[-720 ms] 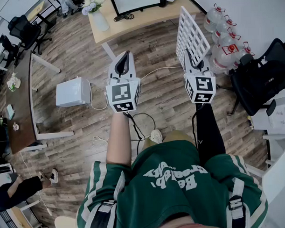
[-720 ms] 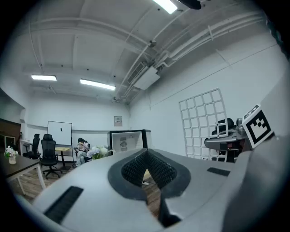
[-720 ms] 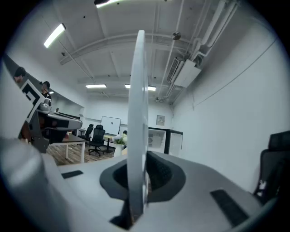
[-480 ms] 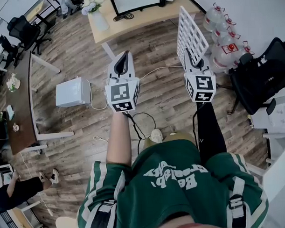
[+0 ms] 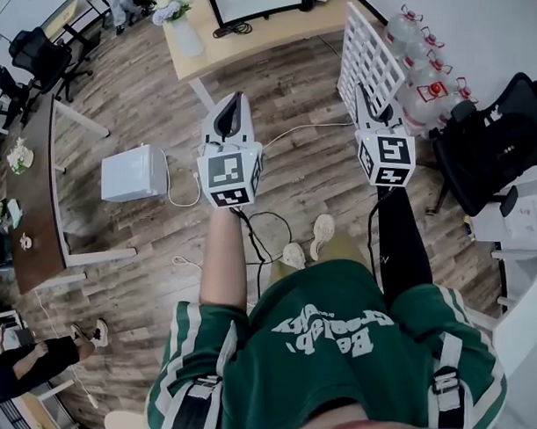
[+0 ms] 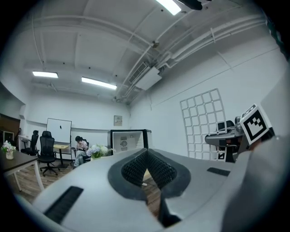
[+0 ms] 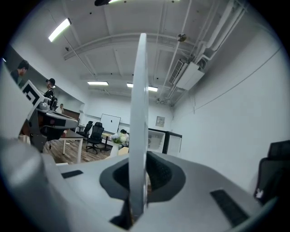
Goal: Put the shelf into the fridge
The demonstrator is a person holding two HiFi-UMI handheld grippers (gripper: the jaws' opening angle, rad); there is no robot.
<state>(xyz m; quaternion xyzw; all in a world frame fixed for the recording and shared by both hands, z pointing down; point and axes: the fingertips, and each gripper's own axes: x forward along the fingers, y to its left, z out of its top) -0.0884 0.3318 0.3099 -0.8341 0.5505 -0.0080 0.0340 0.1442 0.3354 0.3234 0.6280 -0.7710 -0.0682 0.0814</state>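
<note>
A white wire-grid shelf (image 5: 369, 61) stands upright on its edge over the wooden floor, with my right gripper (image 5: 364, 99) shut on its lower edge. In the right gripper view the shelf (image 7: 138, 108) shows edge-on as a thin white bar rising from between the pads. The left gripper (image 5: 234, 103) hovers at the same height to the shelf's left, shut on nothing, its pads (image 6: 136, 165) meeting at the tip. The small black-framed fridge (image 5: 257, 5) stands open on the wooden table (image 5: 245, 45) ahead, and is also in the left gripper view (image 6: 129, 140). From there the shelf (image 6: 201, 120) is at the right.
Several large water bottles (image 5: 422, 67) and a black office chair (image 5: 499, 140) are at the right. A white box (image 5: 135, 172) and loose cables (image 5: 269, 227) lie on the floor. A vase of flowers (image 5: 183, 29) stands on the table corner. A brown desk (image 5: 38, 173) runs along the left.
The right gripper has carried the shelf a little forward and to the right. The person has stepped a foot forward. The left gripper has stayed nearly still.
</note>
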